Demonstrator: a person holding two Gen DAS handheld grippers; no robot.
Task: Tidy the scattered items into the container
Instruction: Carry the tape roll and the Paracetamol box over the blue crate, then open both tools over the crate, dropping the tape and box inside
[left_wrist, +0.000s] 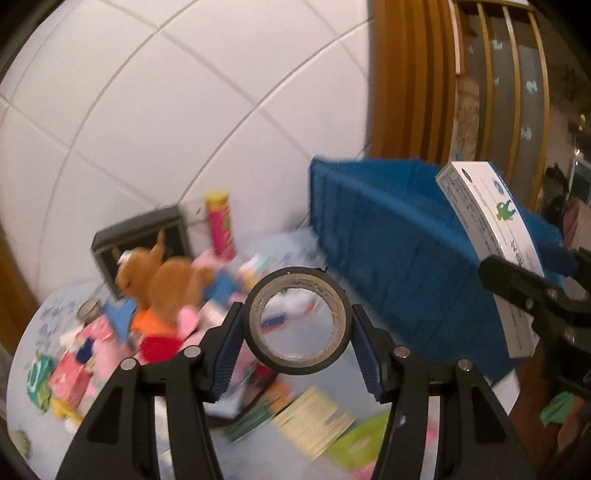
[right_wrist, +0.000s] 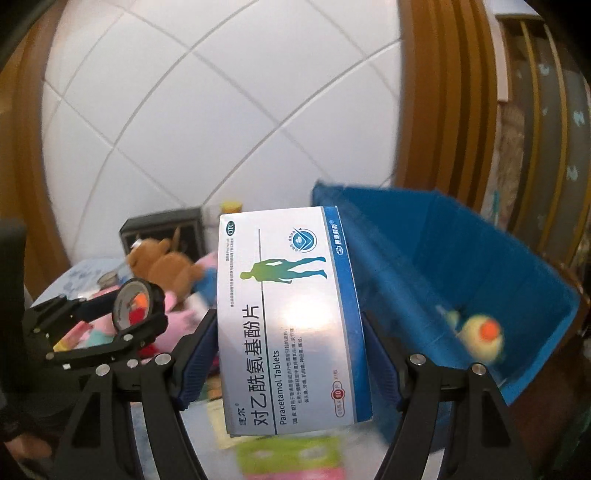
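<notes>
My left gripper (left_wrist: 298, 325) is shut on a black roll of tape (left_wrist: 297, 319), held in the air above the cluttered table; it also shows in the right wrist view (right_wrist: 137, 309). My right gripper (right_wrist: 290, 334) is shut on a white and blue paracetamol tablet box (right_wrist: 290, 317), raised beside the left wall of the blue container (right_wrist: 443, 266). The box also shows in the left wrist view (left_wrist: 491, 236), in front of the container (left_wrist: 388, 240). A small pale toy with an orange spot (right_wrist: 480, 334) lies inside the container.
A brown plush toy (left_wrist: 159, 280), a red snack can (left_wrist: 219, 225), a dark box (left_wrist: 140, 240), pink and red packets (left_wrist: 74, 373) and paper leaflets (left_wrist: 314, 417) are scattered on the light table. A white tiled wall stands behind, a wooden frame (left_wrist: 406, 74) at right.
</notes>
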